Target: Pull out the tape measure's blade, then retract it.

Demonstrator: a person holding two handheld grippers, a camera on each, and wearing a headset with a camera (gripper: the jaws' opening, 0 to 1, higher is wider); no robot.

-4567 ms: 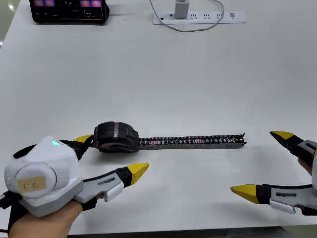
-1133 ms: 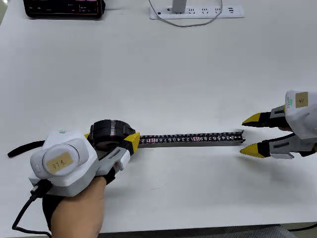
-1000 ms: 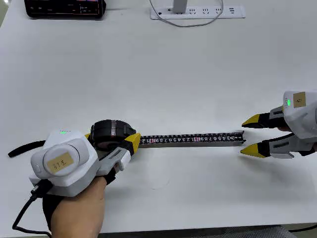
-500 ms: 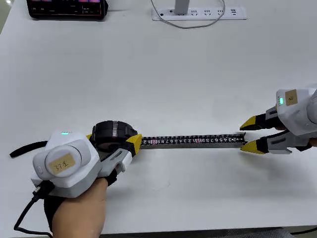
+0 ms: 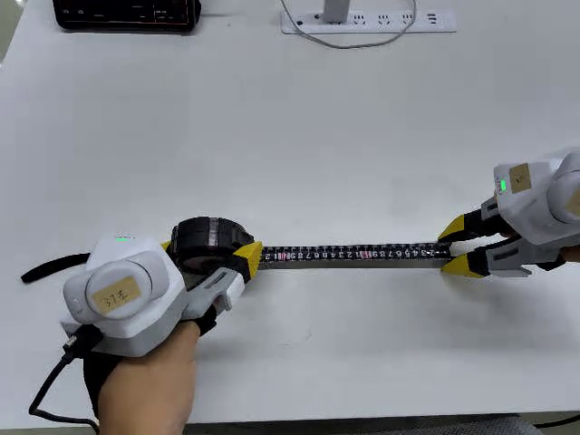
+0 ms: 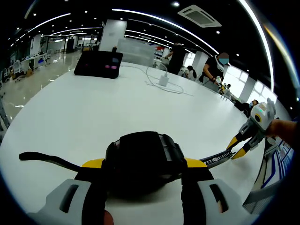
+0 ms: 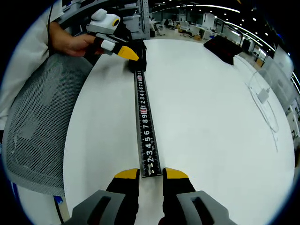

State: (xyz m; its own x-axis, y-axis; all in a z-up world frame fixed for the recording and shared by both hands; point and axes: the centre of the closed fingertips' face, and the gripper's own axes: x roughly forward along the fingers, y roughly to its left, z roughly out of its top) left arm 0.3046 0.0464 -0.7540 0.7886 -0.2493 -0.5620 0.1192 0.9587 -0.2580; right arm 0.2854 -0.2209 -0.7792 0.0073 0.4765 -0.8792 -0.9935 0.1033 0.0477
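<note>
The black tape measure case [image 5: 208, 243] lies on the white table [image 5: 299, 136], and my left gripper [image 5: 210, 256] is shut on it from the near side. In the left gripper view the case [image 6: 145, 157] sits between the yellow fingertips [image 6: 93, 164]. Its numbered blade [image 5: 353, 254] runs flat to the right. My right gripper [image 5: 455, 246] is open, its two yellow tips straddling the blade's end. In the right gripper view the blade [image 7: 146, 126] leads away to the case [image 7: 137, 63], and its end lies between the tips of the right gripper [image 7: 151, 174].
A white power strip [image 5: 367, 18] with a cable and a dark device [image 5: 127, 13] sit at the table's far edge. The case's black strap [image 5: 50, 267] trails left. A grey mesh chair [image 7: 37, 131] stands beside the table's near edge.
My right gripper has moved left to the blade's end and its jaws have narrowed around it. The left gripper, open beside the case 4.6 s ago, stays shut on it.
</note>
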